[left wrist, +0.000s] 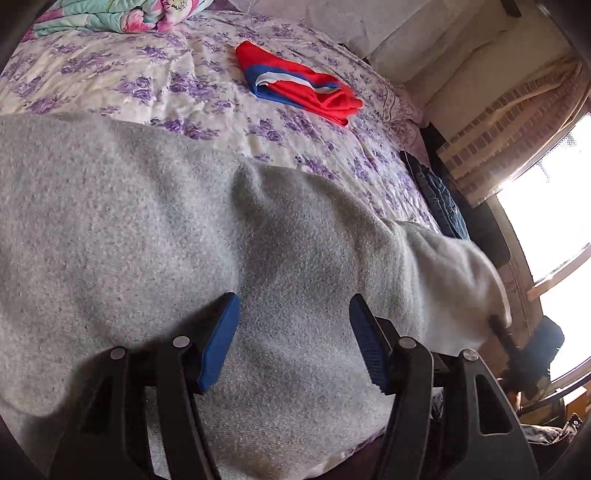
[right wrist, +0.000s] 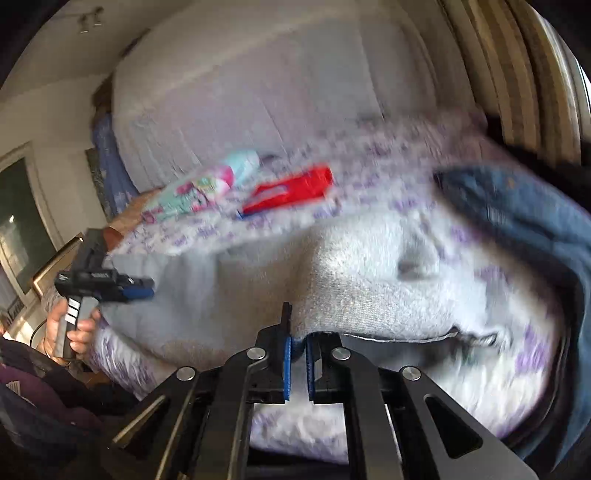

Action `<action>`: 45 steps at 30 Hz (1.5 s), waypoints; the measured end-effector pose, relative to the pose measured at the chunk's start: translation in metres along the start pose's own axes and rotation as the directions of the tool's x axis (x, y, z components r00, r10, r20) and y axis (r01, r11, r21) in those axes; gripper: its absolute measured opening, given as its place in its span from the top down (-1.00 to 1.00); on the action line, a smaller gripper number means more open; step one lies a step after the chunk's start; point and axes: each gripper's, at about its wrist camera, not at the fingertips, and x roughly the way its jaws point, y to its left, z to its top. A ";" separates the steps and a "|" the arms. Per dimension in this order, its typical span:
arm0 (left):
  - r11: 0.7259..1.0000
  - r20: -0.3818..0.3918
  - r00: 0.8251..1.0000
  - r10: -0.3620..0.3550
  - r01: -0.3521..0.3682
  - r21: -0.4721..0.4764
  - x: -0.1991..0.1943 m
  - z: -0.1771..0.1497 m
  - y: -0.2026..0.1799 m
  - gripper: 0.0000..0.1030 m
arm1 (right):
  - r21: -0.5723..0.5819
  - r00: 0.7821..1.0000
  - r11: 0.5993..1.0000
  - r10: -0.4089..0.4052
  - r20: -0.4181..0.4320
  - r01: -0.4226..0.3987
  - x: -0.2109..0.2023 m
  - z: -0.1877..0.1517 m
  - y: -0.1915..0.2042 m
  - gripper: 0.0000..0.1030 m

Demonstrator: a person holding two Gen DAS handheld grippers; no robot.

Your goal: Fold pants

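Pants of grey fleecy knit lie spread over the near part of the bed with the purple-flowered white quilt, one edge lifted off it at the right. The right tongs are clenched on that edge, their blue pads drawn close with a thin hem of grey cloth between them. The left tongs are released, jaws wide apart and hovering just above the middle of the cloth, gripping nothing.

The main risk, as I judge it, is the pinch itself: only a narrow strip of hem sits between the pads, and the right wrist view is smeared as if by fast travel, so a quick swing could pull the edge free and let the fold collapse. With the left tongs not pressing down, the lower layer may also drag along with the lifted edge, leaving a bunched or crooked fold. Soft knit like this sags, so one-point carrying will likely let the far corner droop.

Around it: a folded red garment with blue and white bands lies further up the bed, well apart from the pants, and a bundled floral blanket in pink and mint sits at the far end. Dark blue denim clothing hangs at the bed's right edge, near the lifted cloth; a wide sweep could catch it.
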 end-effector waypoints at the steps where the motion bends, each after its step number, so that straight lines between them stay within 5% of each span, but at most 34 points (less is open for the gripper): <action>1: 1.000 -0.005 1.000 -0.003 0.003 0.000 0.001 0.002 0.000 -0.16 | 0.095 0.998 0.995 0.015 -0.053 -0.010 0.011 -0.013 -0.020 0.71; 3: 1.000 -0.012 1.000 -0.009 0.009 -0.007 0.002 0.004 0.001 -0.17 | 0.223 0.996 0.972 0.081 -0.023 -0.074 0.011 -0.027 -0.046 0.45; 7: 1.000 -0.017 1.000 0.001 -0.001 -0.004 0.003 0.004 -0.001 -0.17 | 0.268 0.991 0.961 0.027 0.132 -0.062 -0.023 -0.014 -0.065 -0.57; 11: 1.000 -0.008 1.000 -0.001 0.001 -0.012 0.002 0.002 -0.001 -0.18 | 0.473 0.988 0.874 0.046 0.147 -0.111 -0.023 -0.007 -0.117 -0.57; 12: 1.000 -0.006 1.000 -0.001 0.001 -0.012 0.002 0.001 -0.001 -0.19 | 0.509 0.989 0.853 0.050 0.140 -0.115 -0.019 -0.009 -0.127 -0.40; 13: 1.000 -0.004 1.000 0.002 -0.002 -0.011 0.003 0.001 -0.002 -0.20 | 0.535 0.989 0.835 0.063 0.135 -0.126 -0.014 -0.010 -0.136 0.26; 15: 1.000 -0.005 1.000 0.008 -0.008 -0.008 0.004 0.001 -0.003 -0.24 | 0.526 0.989 0.842 0.056 0.140 -0.122 -0.010 -0.006 -0.140 0.89; 19: 1.000 -0.011 1.000 0.021 -0.021 0.003 0.004 0.000 -0.006 -0.27 | 0.316 0.943 0.946 -0.043 0.331 -0.068 -0.059 0.014 -0.106 0.90; 21: 1.000 -0.012 1.000 0.024 -0.024 0.009 0.004 -0.001 -0.006 -0.27 | 0.325 0.959 0.946 -0.105 0.264 0.014 -0.053 0.010 -0.111 0.89; 24: 0.999 -0.016 0.999 0.039 -0.038 0.026 0.007 -0.001 -0.008 -0.27 | 0.441 0.988 0.892 -0.144 0.063 0.102 -0.011 -0.015 -0.148 0.88; 26: 0.998 -0.017 0.999 0.050 -0.050 0.032 0.006 -0.002 -0.009 -0.27 | 0.421 0.980 0.899 -0.175 0.093 0.121 -0.016 -0.015 -0.146 0.75; 28: 0.997 -0.007 0.998 0.059 -0.059 0.055 -0.003 -0.005 -0.015 -0.26 | 0.365 0.919 0.885 -0.363 0.155 0.288 -0.042 -0.004 -0.130 0.13; 30: 0.995 -0.005 0.998 0.056 -0.055 0.087 -0.019 -0.013 -0.023 -0.26 | 0.345 0.856 0.865 -0.457 0.240 0.365 -0.068 0.007 -0.118 0.03; 31: 0.992 -0.004 0.998 0.055 -0.054 0.116 -0.026 -0.018 -0.028 -0.27 | 0.326 0.870 0.886 -0.420 0.260 0.330 -0.074 0.015 -0.111 0.03; 33: 0.972 -0.001 0.992 0.127 -0.124 0.199 -0.033 -0.030 -0.041 -0.31 | 0.259 0.944 0.957 -0.201 0.262 0.132 -0.066 0.034 -0.091 0.01; 35: 0.938 -0.048 0.957 0.288 -0.271 0.215 -0.021 -0.042 -0.033 -0.30 | 0.157 0.984 0.987 -0.065 0.164 0.039 -0.032 0.045 -0.059 -0.16; 36: 0.936 -0.078 0.948 0.308 -0.288 0.204 -0.015 -0.049 -0.020 -0.23 | 0.108 0.993 0.992 -0.074 0.092 0.064 -0.012 0.046 -0.047 -0.25; 39: 0.951 -0.025 0.965 0.260 -0.251 0.178 -0.025 -0.063 -0.001 -0.02 | 0.094 0.978 0.979 -0.166 -0.130 0.178 0.049 0.033 -0.056 -0.26; 41: 0.957 -0.018 0.969 0.247 -0.241 0.161 -0.036 -0.063 -0.002 -0.04 | 0.124 0.982 0.978 -0.158 -0.106 0.170 0.050 0.038 -0.053 -0.29; 43: 0.969 -0.015 0.981 0.195 -0.190 0.158 -0.049 -0.059 -0.010 -0.07 | 0.008 0.997 0.998 -0.070 -0.030 0.070 0.043 0.063 -0.016 -0.32; 45: 0.965 0.031 0.985 0.172 -0.175 0.197 -0.062 -0.052 -0.025 -0.18 | -0.088 0.994 0.990 0.104 -0.030 -0.106 0.054 0.097 0.032 -0.55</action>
